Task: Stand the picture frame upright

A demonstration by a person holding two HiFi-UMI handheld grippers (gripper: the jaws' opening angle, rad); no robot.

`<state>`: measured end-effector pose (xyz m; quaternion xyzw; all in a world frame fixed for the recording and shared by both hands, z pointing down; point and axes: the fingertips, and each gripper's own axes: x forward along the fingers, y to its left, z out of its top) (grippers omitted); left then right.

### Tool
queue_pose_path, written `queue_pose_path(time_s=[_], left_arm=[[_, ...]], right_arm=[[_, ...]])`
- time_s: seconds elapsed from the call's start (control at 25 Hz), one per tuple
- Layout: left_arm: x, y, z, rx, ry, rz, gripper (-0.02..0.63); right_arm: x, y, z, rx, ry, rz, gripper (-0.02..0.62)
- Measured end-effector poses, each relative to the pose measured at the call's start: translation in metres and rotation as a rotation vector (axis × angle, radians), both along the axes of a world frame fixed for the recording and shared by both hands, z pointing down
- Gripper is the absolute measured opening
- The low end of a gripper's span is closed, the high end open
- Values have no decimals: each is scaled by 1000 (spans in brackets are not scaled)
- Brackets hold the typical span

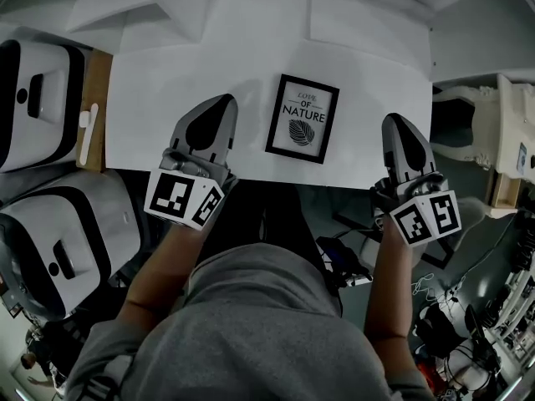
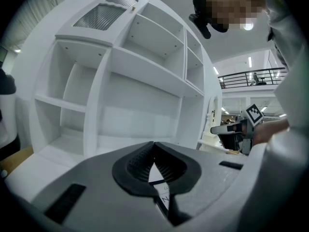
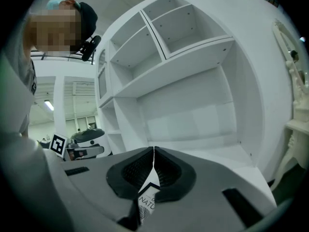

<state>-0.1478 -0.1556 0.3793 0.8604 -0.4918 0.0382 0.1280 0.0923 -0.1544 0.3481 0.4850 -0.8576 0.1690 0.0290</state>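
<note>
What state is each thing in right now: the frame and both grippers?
picture frame: lying flat and face up on the white table, not yet upright, touched by neither gripper.
left gripper: jaws shut, nothing held, over the table left of the frame.
right gripper: jaws shut, nothing held, near the table's front edge, right of the frame.

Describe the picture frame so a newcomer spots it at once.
Start at the white tabletop in the head view. Between the left gripper and right gripper the picture frame lies flat. It alone has a black border, with a leaf under the word NATURE.
</note>
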Motion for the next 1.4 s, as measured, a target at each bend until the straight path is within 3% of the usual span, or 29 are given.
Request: queue_pose_path(time_s=[0.4, 0.72, 1.24, 1.4], left_arm=[[18, -6, 41, -81, -19, 51, 8], [26, -2, 93, -227, -12, 80, 8], [39, 2, 162, -466, 23, 128, 9], [51, 5, 183, -559, 71, 163, 63]], right_arm=[[-12, -2, 76, -191, -16, -68, 28], [-9, 0, 122, -296, -41, -48, 28], [-20, 14, 200, -475, 13, -80, 28], [-24, 14, 221, -539, 3, -80, 28]])
